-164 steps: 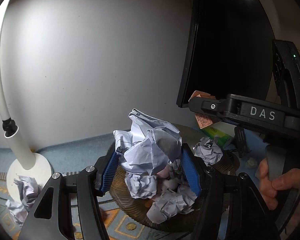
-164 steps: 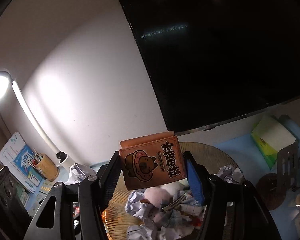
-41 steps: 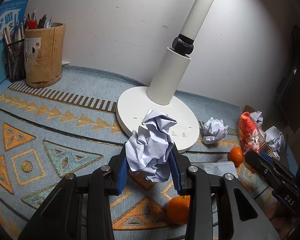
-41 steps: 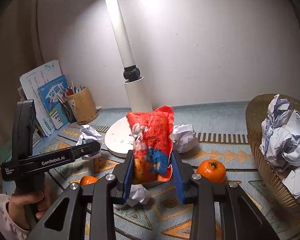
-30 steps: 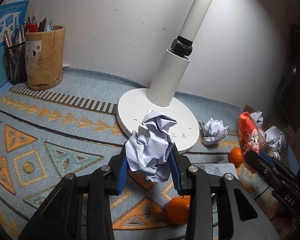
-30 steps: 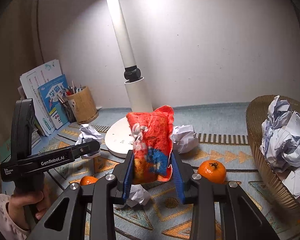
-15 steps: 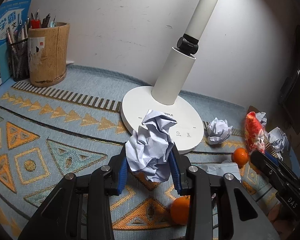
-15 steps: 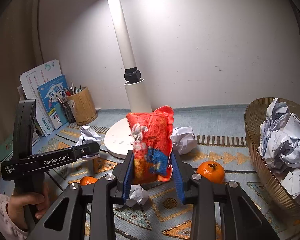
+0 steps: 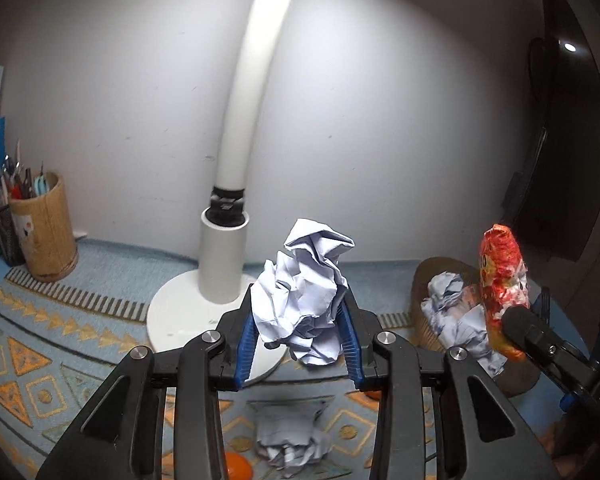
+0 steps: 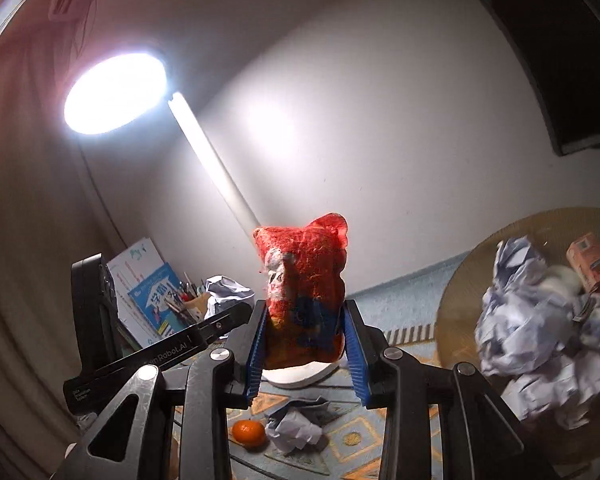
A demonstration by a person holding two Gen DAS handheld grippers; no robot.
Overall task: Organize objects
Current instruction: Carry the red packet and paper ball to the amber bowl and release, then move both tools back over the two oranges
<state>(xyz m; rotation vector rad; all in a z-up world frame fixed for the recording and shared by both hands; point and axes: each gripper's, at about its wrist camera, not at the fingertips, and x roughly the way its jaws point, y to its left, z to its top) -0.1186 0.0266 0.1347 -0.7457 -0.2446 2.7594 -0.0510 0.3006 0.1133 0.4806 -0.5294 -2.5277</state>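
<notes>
Left tongs [image 9: 300, 344] clamp a crumpled paper ball [image 9: 304, 300] between the pads — right tongs [image 10: 306, 356] clamp a red snack bag [image 10: 304, 292], its top sticking above them.

We find the lamp base [image 9: 204, 316] on the patterned mat [image 9: 28, 344], against the wall. The pen holder [image 9: 46, 236] stands far left of it; the basket [image 10: 500, 280], with crumpled paper in it, sits to its right. An orange [image 10: 249, 433] and a paper ball [image 10: 296, 428] lie side by side before the base.
</notes>
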